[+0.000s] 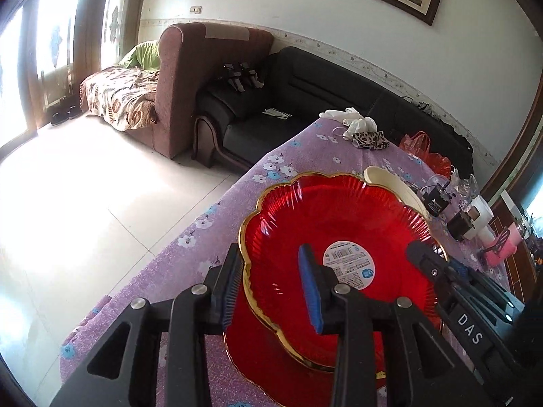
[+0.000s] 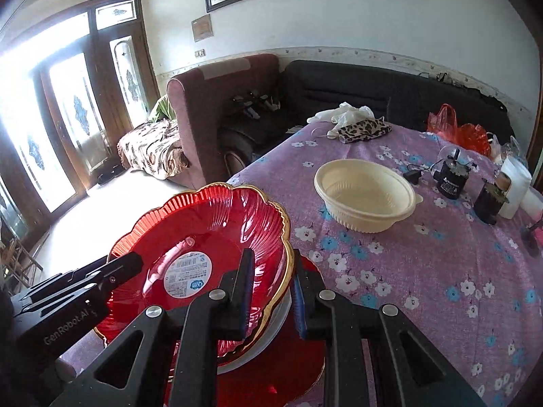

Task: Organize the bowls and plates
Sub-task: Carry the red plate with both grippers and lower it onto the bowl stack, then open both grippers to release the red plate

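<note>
A red scalloped bowl with a gold rim (image 1: 325, 224) (image 2: 203, 230) and a round white label is held tilted above a red plate (image 1: 271, 366) (image 2: 278, 366). A white plate edge (image 2: 271, 325) shows between them. My left gripper (image 1: 271, 288) straddles the bowl's left rim, jaws set wide, one finger outside and one inside. My right gripper (image 2: 271, 291) clamps the bowl's right rim, jaws close on it. A cream plastic bowl (image 2: 364, 195) (image 1: 393, 186) stands upright on the purple flowered tablecloth (image 2: 441, 288) beyond.
Black electrical parts (image 2: 453, 178) and white cups (image 2: 516, 186) stand at the table's right. A leopard pouch (image 2: 364, 129), white gloves (image 2: 342, 112) and a red plastic bag (image 2: 458, 129) lie at the far edge. Sofas (image 2: 339, 91) stand behind; tiled floor (image 1: 85, 203) lies left.
</note>
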A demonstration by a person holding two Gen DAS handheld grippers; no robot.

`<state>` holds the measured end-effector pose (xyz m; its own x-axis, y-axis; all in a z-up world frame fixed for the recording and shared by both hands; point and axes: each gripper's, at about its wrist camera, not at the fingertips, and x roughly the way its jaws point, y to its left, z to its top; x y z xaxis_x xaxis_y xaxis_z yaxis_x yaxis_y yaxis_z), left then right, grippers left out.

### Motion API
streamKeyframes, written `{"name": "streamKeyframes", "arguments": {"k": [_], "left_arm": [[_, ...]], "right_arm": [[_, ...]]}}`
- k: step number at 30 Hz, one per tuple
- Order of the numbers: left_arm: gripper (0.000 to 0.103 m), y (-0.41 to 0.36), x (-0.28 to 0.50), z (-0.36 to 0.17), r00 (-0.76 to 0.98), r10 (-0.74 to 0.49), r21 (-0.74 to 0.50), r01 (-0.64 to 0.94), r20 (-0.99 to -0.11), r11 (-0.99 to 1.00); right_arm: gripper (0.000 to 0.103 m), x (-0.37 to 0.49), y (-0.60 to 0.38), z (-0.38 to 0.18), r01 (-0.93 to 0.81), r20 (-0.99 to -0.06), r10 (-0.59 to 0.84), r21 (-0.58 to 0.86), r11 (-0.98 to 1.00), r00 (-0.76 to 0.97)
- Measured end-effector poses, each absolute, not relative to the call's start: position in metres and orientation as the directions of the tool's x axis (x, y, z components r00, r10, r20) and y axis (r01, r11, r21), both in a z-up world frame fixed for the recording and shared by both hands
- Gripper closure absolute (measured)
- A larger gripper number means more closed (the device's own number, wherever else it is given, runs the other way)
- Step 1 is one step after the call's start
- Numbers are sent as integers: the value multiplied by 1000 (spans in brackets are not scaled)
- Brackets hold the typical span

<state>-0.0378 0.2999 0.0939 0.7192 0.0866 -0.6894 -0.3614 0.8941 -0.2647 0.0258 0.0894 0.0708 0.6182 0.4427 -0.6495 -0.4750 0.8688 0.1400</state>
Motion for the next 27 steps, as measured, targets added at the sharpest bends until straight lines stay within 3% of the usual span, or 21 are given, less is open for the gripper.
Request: {"name": "streamKeyframes", "arguments": {"k": [7,13,16,22,27], "left_arm": [[50,308,-50,105,746,107,-287,-379,-658,880],[50,311,-61,110,756,103,-307,-381,-647,872],[45,309,-71,118,776,93,-321,-363,-624,875],[24,298,-93,126,816,79,-348,-330,-573,878],[21,291,-101,127,818,90,-331,-327,-567,885]], "right_arm": [[79,28,77,77,-444,-626,475,220,869,619],[72,28,59,91,-429,-589,505,277,860,631],[62,36,37,99,-385,-578,484,295,875,657],[61,82,-18,82,-215,-632,394,343,914,668],[61,134,-39,48,-116,-691,431,454,884,580]]}}
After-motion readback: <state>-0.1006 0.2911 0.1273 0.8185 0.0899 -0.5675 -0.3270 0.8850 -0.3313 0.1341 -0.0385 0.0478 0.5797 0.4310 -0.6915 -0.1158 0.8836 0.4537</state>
